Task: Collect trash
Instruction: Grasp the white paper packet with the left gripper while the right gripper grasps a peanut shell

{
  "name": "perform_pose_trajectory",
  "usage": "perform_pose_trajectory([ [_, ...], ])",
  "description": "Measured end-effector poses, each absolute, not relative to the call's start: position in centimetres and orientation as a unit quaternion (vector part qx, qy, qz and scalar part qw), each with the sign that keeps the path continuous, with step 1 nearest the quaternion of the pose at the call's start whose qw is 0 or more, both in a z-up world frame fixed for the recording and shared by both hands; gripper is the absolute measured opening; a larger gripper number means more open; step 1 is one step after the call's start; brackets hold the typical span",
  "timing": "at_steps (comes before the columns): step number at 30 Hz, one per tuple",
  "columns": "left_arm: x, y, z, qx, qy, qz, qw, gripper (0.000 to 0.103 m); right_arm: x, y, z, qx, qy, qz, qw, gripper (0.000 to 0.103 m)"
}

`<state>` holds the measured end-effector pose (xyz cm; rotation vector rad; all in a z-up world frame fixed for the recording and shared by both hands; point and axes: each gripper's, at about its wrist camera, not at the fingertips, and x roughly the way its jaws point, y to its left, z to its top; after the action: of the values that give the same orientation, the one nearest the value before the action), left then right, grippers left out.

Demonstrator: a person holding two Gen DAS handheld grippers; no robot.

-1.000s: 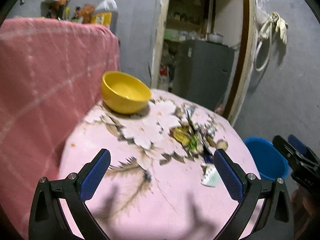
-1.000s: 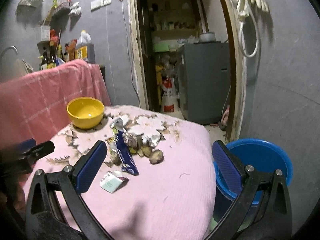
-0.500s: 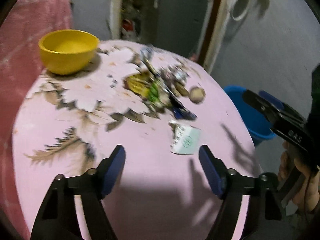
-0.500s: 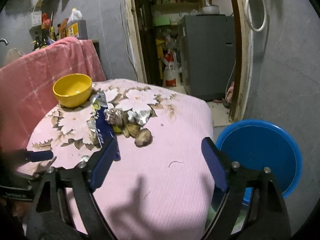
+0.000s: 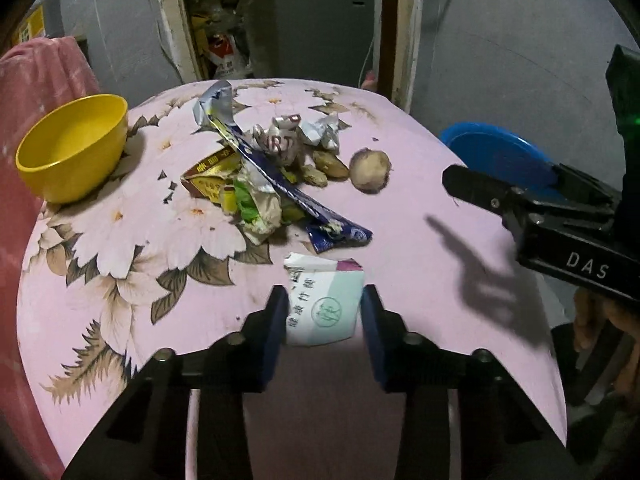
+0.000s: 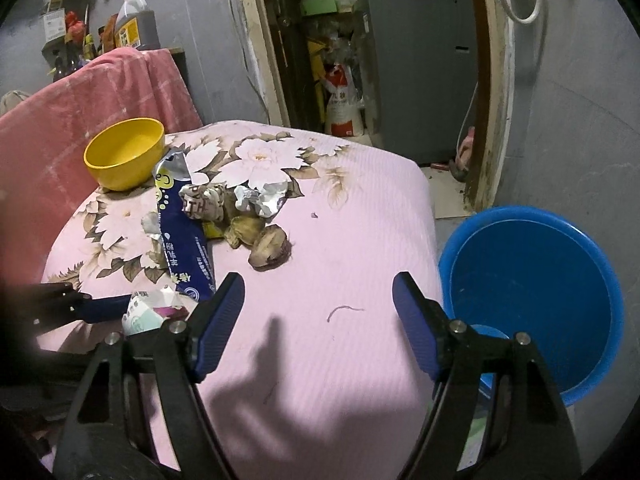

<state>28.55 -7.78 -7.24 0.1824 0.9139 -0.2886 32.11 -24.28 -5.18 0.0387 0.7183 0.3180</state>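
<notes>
- The left gripper [image 5: 324,312] is down at the near edge of the pink flowered tablecloth [image 5: 420,280], with both blue pads pressed against the sides of a small white-and-mint crumpled paper carton [image 5: 324,304], so it's clamped on it. The carton looks like it's sitting on the cloth.
- The right gripper [image 6: 318,312] hangs over the near right part of the table, jaws spread wide, nothing between them.
- Rest of the trash pile is just beyond the carton: a long dark-blue foil wrapper [image 5: 276,184], a yellow-red flattened box [image 5: 212,180], crumpled silver foil [image 5: 324,132] and some brown peel scraps [image 6: 264,244].
- The yellow plastic bowl [image 5: 68,148] sits far left on the table, apart from the pile.
- The round blue plastic basin [image 6: 532,300] is on the floor, right of the table.
</notes>
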Motion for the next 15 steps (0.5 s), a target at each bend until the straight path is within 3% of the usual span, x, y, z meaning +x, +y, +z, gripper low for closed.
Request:
perform_pose_trajectory([
  [9, 29.0, -4.9, -6.2, 0.023, 0.430, -0.117, 0.895, 0.031, 35.9, -21.3, -6.0, -0.024, 0.395, 0.176, 0.901, 0.094],
  [15, 28.8, -3.3, -5.5, -0.008, 0.432, -0.103, 0.896, 0.031, 38.0, -18.6, -7.0, -0.070, 0.419, 0.185, 0.886, 0.080],
])
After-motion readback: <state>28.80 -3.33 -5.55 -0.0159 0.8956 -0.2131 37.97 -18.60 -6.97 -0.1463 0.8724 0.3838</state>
